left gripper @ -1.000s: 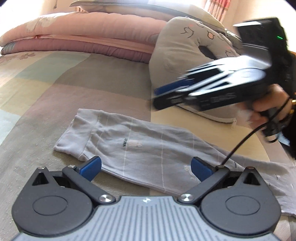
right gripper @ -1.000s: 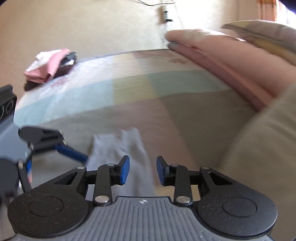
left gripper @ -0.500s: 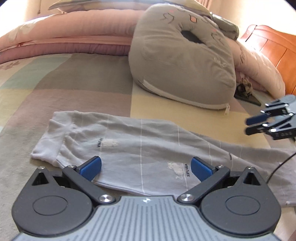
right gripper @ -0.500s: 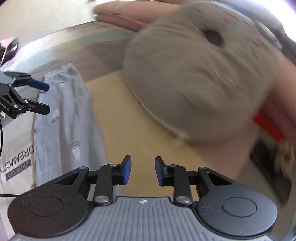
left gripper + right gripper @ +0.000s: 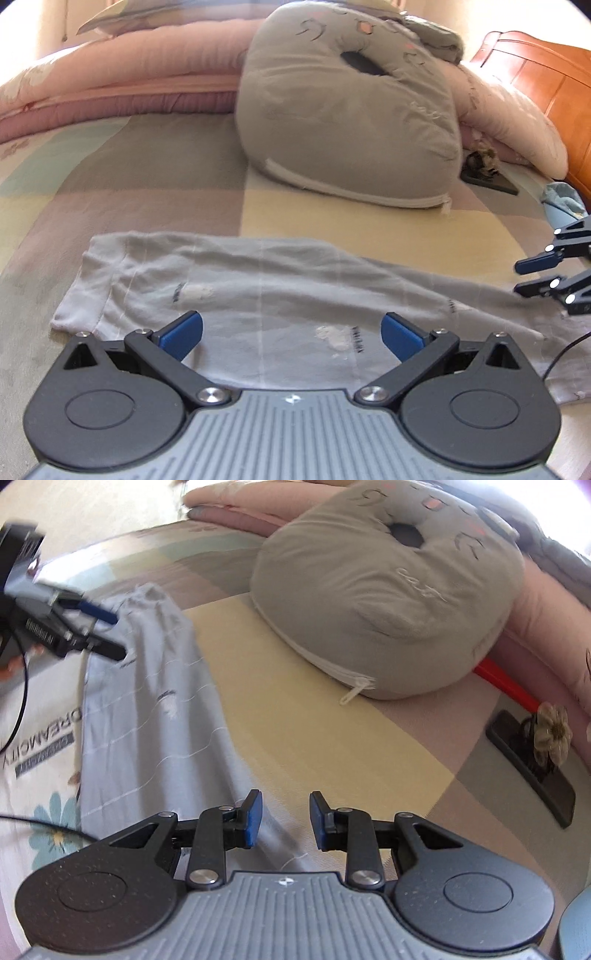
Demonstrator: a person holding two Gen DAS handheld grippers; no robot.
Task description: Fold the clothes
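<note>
A long grey garment (image 5: 280, 295) with thin white stripes lies flat across the checked bedspread (image 5: 147, 173). My left gripper (image 5: 291, 332) hovers over its near edge, open wide, nothing between the fingers. In the right wrist view the same grey garment (image 5: 155, 701) runs away to the upper left, and my right gripper (image 5: 285, 821) stands partly open above its near end, holding nothing. The left gripper (image 5: 107, 631) shows at the garment's far end in that view. The right gripper (image 5: 532, 277) appears at the right edge of the left wrist view.
A big grey cat-face cushion (image 5: 351, 122) sits behind the garment, with pink quilts (image 5: 110, 92) at the back. A dark phone (image 5: 532, 764) with a flower charm and a red stick (image 5: 506, 683) lie to the right. A printed white cloth (image 5: 40, 738) lies on the left. A wooden headboard (image 5: 546, 92) stands at the right.
My right gripper swung from in front of the cushion across to the garment's right end and dropped lower. The left gripper shifted slightly sideways along the garment. Both stayed empty.
</note>
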